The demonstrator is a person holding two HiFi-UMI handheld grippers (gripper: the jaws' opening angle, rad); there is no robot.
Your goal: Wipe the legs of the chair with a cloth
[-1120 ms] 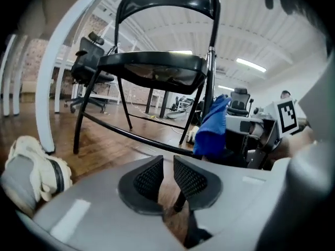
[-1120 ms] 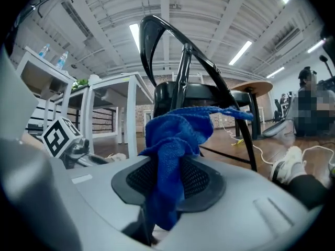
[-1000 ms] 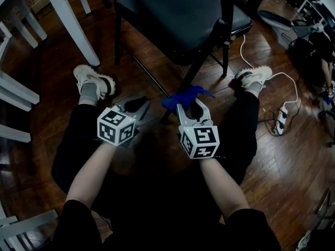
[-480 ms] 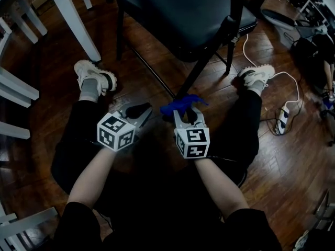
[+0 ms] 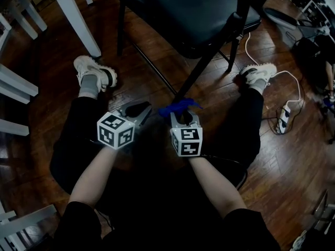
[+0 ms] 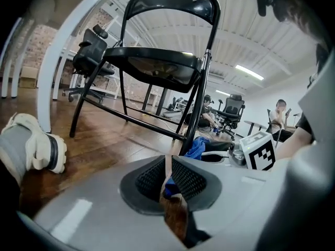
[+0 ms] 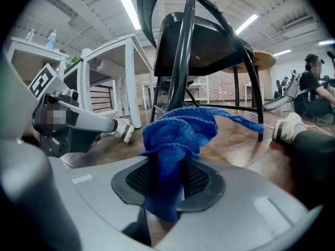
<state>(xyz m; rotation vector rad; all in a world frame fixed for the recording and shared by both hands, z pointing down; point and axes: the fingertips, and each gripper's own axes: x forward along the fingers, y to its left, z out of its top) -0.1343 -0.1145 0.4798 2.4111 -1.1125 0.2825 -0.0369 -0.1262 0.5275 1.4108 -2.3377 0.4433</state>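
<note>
We pinch our blue cloth (image 7: 178,135) fast between the closed jaws of our right gripper (image 5: 184,117). It is bunched low against the foot of the chair's front leg (image 5: 194,75), so a loose fold can rub the tube. Our left gripper (image 5: 137,110) waits just beside, jaws all but together on nothing. We read no brand or lettering, only square markers on the cubes (image 5: 187,141).

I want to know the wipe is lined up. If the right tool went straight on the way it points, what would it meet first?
Most likely the black chair leg: the blue cloth clamped in the right tool bunches just before it, though the exact gap is unclear.
</note>
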